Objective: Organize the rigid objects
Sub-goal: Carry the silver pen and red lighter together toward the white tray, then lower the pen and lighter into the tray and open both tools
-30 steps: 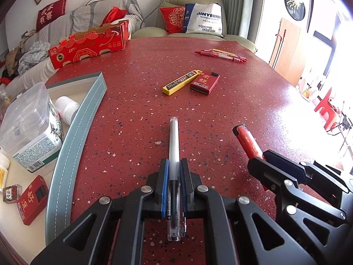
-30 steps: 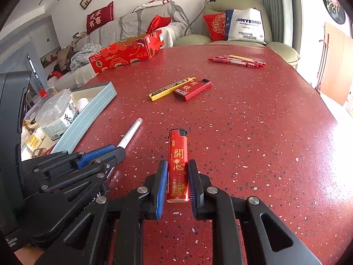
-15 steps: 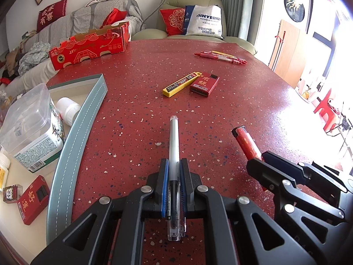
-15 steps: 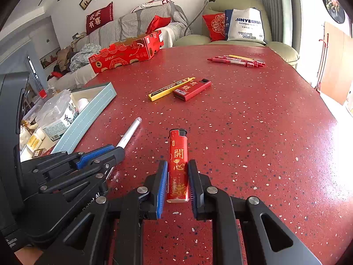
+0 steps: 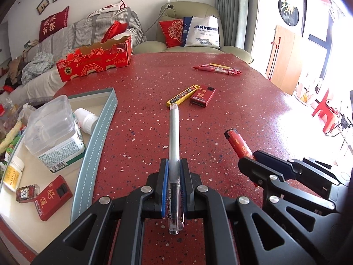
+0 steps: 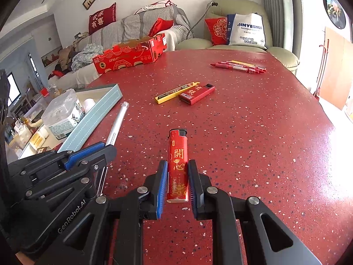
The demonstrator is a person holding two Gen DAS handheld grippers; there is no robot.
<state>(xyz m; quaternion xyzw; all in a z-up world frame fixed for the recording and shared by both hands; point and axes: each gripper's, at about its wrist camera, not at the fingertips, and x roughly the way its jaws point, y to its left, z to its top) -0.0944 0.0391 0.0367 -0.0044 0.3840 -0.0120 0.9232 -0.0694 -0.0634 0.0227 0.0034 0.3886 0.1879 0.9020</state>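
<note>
My left gripper (image 5: 174,165) is shut on a clear white pen (image 5: 173,137) that points forward over the red speckled table. The pen also shows in the right wrist view (image 6: 117,123). My right gripper (image 6: 176,167) is shut on a red lighter (image 6: 177,161) with gold characters; the lighter also shows in the left wrist view (image 5: 239,144). The two grippers are side by side, left of the pair nearest a teal-rimmed tray (image 5: 97,145).
The tray holds a clear plastic box (image 5: 53,132), a white bottle (image 5: 86,119), a red lighter (image 5: 53,198) and small jars. A yellow utility knife (image 5: 183,95) and a red box (image 5: 202,95) lie mid-table. Red pens (image 5: 217,69) lie far right; a red carton (image 5: 94,59) far left.
Both grippers have risen slightly, carrying the pen and the lighter; more of the room's upper wall is in view. Both grips are unchanged.
</note>
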